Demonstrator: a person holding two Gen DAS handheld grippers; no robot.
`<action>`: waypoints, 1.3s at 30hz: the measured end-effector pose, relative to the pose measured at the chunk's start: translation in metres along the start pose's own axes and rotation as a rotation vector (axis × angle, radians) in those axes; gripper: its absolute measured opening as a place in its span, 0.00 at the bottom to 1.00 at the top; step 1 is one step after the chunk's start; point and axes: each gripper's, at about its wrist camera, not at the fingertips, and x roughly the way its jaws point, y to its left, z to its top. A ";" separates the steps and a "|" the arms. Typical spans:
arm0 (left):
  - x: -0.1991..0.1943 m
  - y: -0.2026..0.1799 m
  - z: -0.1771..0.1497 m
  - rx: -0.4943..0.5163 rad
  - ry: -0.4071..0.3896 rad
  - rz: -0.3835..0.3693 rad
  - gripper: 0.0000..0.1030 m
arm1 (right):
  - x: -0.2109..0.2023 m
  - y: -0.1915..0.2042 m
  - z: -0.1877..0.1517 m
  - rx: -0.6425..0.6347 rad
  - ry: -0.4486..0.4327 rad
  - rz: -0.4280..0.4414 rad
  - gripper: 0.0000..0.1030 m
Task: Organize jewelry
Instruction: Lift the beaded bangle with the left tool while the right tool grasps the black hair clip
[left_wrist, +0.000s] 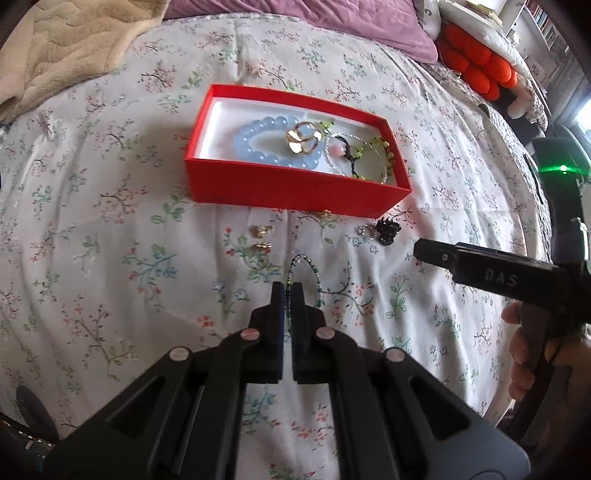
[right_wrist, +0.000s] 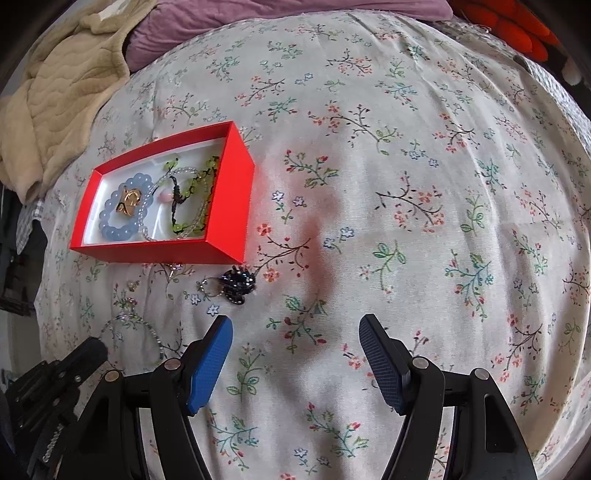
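Note:
My left gripper (left_wrist: 288, 291) is shut on a thin beaded bracelet (left_wrist: 303, 259), whose loop hangs out past the fingertips just above the floral bedsheet. The right wrist view shows that bracelet (right_wrist: 127, 320) and the left gripper (right_wrist: 86, 352) at the lower left. Behind it sits the red box (left_wrist: 295, 194), also seen from the right wrist (right_wrist: 159, 253); it holds a blue bead bracelet (left_wrist: 258, 133), a gold piece (left_wrist: 303, 138) and green and clear bead bracelets. Over bare sheet my right gripper (right_wrist: 295, 334) stands open with nothing between its fingers.
Two gold earrings (left_wrist: 261, 238), a small ring (left_wrist: 365, 232) and a black hair claw (left_wrist: 388, 230) lie on the sheet in front of the box. A beige blanket (left_wrist: 62, 48) and a purple pillow (left_wrist: 332, 22) lie at the back. A hand (left_wrist: 524, 354) holds the right gripper.

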 end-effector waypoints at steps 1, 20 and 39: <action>-0.002 0.003 -0.001 -0.002 -0.004 0.001 0.03 | 0.001 0.001 0.000 0.001 0.000 0.002 0.70; -0.016 0.041 -0.010 -0.040 -0.019 0.030 0.03 | 0.018 0.016 0.013 0.056 -0.026 0.041 0.68; -0.009 0.046 -0.006 -0.052 -0.007 0.031 0.03 | 0.042 0.031 0.024 0.058 -0.013 0.067 0.23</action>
